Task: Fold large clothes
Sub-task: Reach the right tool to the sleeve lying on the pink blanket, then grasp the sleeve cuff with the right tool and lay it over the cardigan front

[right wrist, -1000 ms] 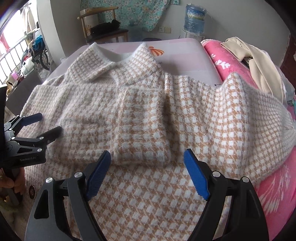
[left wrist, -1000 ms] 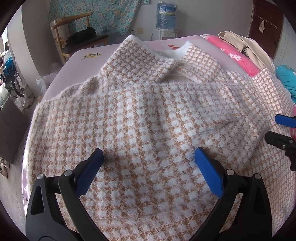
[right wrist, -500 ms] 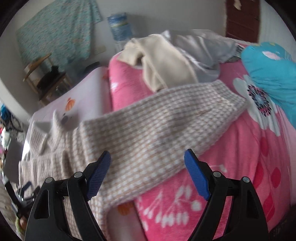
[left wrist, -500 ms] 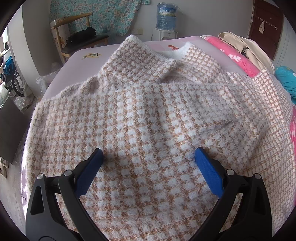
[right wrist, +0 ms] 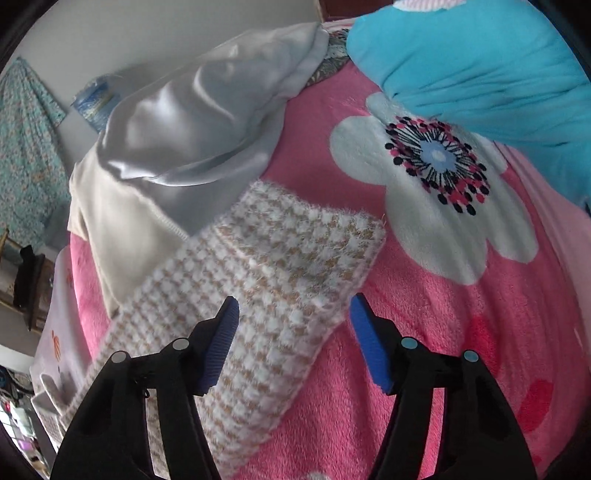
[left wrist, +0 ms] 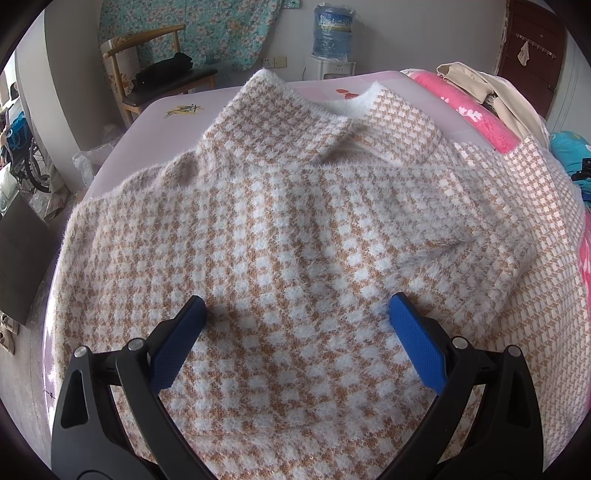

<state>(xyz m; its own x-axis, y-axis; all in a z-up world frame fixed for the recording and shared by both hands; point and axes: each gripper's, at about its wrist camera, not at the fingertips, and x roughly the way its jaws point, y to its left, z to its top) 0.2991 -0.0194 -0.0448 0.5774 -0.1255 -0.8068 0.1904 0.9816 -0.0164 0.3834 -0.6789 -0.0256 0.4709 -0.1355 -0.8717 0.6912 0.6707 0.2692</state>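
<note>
Hidden: my sweater [left wrist: 295,229] hem is cut off below the frame.
Texture: fuzzy houndstooth knit; plush blanket [right wrist: 461,314].
Left gripper [left wrist: 297,325]: released.
Right gripper [right wrist: 293,317]: closing, straddling the sleeve [right wrist: 295,266], not yet pinching.

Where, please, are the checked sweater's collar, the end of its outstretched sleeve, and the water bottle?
Collar [left wrist: 306,114], left wrist view: on the folded-over left flap.
Sleeve end [right wrist: 314,240], right wrist view: on the cuff lying on the pink blanket.
Water bottle [left wrist: 332,31], left wrist view: on its blue body.
</note>
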